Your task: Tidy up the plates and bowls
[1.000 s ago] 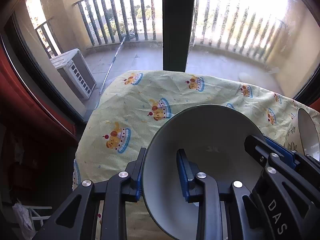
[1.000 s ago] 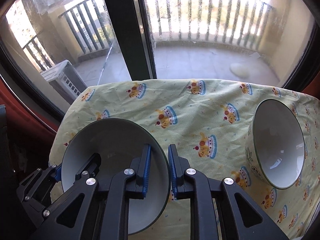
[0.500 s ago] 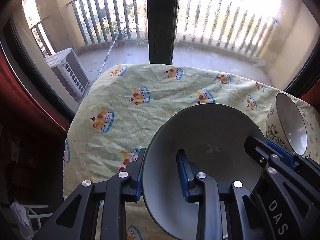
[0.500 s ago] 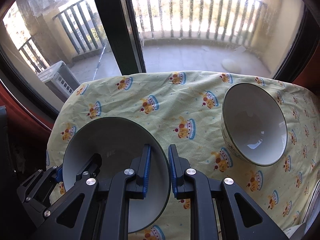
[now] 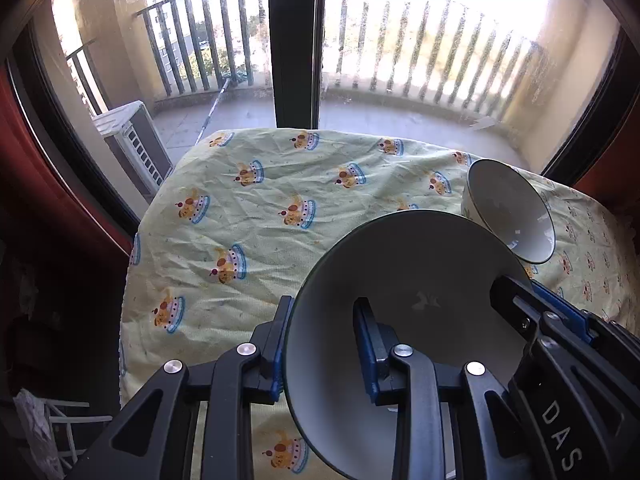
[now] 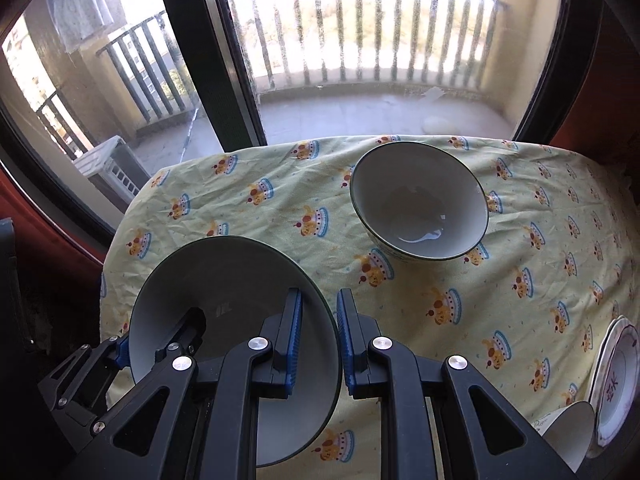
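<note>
Grippers at both hands clamp opposite edges of one wide, shallow grey ceramic bowl with a thin dark rim (image 5: 404, 312), carried clear of the table covered in a pale yellow cloth printed with cartoon crowns (image 5: 248, 216). The left gripper (image 5: 324, 356) pinches the rim on the bowl's left side, one blue-padded finger outside the wall and one inside; the right gripper (image 6: 318, 344) does the same on the right side, seen from its own camera with the rim running between the pads. Two grips on opposite edges appear chosen to keep the broad bowl from tipping or slipping, since a single pinch on a thin glazed rim would likely let it swing. Ahead on the cloth stands a smaller, deeper white bowl with a dark rim and a patterned outside (image 6: 420, 204), upright and empty (a likely partner for stacking, though which goes into which cannot be told). At the right camera's lower edge sits a white plate with a decorated border and red characters (image 6: 616, 384), with a plain white vessel (image 6: 568, 428) just beside it.
</note>
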A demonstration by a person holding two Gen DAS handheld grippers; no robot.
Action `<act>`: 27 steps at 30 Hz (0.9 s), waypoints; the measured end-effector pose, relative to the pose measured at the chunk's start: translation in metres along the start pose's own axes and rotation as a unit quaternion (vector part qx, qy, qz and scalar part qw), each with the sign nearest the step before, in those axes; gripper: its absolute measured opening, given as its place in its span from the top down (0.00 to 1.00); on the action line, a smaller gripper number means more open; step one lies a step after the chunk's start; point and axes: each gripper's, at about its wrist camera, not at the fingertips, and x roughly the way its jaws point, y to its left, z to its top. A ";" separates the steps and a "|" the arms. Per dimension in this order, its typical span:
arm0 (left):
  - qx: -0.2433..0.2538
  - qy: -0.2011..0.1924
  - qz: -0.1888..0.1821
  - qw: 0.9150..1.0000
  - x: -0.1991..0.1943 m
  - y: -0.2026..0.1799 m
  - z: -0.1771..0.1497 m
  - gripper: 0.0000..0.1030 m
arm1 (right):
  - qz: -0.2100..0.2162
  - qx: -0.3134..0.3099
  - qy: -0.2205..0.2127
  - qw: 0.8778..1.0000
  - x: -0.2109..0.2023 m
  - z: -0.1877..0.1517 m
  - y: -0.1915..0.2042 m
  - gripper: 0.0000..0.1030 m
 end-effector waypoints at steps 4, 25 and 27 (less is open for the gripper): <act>0.007 -0.005 -0.001 1.000 -0.017 -0.018 -0.012 0.72 | 0.002 0.005 -0.008 1.000 -0.022 -0.011 -0.017 0.80; -0.007 -0.011 0.028 1.000 -0.077 -0.127 -0.078 0.72 | 0.029 -0.005 -0.020 0.999 -0.094 -0.060 -0.135 0.80; -0.009 -0.013 0.029 0.999 -0.081 -0.137 -0.084 0.72 | 0.032 -0.007 -0.020 0.999 -0.098 -0.064 -0.146 0.80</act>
